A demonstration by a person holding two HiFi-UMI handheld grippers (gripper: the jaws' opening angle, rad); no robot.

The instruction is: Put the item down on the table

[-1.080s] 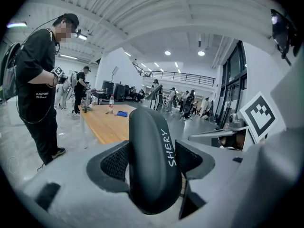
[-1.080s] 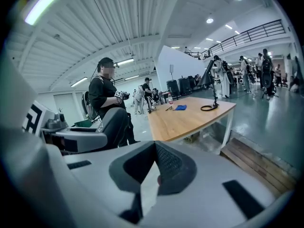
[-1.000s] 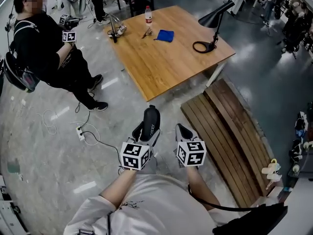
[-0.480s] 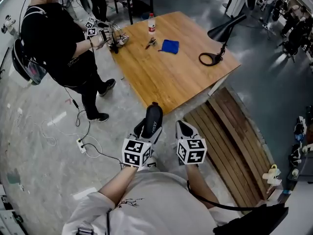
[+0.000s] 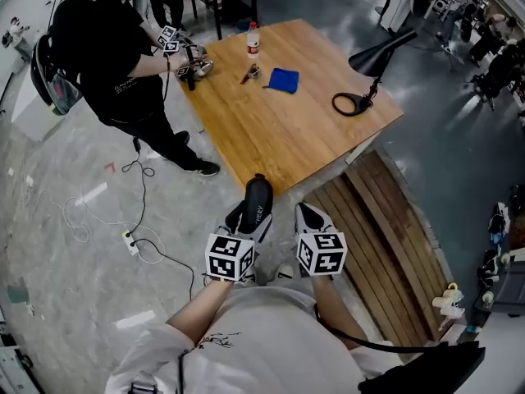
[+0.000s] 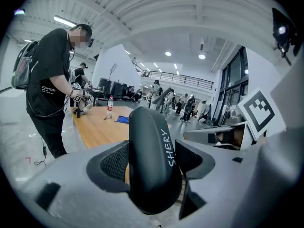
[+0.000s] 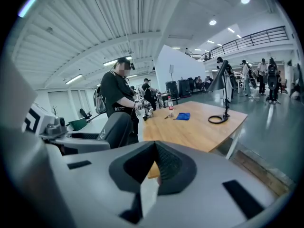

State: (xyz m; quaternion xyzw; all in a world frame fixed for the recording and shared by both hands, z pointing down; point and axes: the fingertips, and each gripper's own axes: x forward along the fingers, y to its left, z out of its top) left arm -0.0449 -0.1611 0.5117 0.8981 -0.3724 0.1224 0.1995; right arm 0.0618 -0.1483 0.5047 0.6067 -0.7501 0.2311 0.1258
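A black oblong case (image 5: 257,199) with white lettering stands upright between the pads of my left gripper (image 5: 251,217), which is shut on it. In the left gripper view the case (image 6: 151,161) fills the middle and both mesh pads (image 6: 115,161) press its sides. My right gripper (image 5: 307,217) hangs just to the right, shut with nothing in it; its jaws meet in the right gripper view (image 7: 155,168). Both are held over the floor, short of the wooden table (image 5: 287,134). That table (image 7: 197,127) lies ahead in the right gripper view too.
On the table's far part are a water bottle (image 5: 253,39), a blue cloth (image 5: 284,79) and a black desk lamp (image 5: 366,62). A person in black (image 5: 107,48) works at its left corner. A slatted wooden bench (image 5: 385,236) lies to the right, and cables with a power strip (image 5: 131,243) to the left.
The table has come nearer in the head view. The person in black has stepped up to the table's left corner. Both grippers keep their hold and pose.
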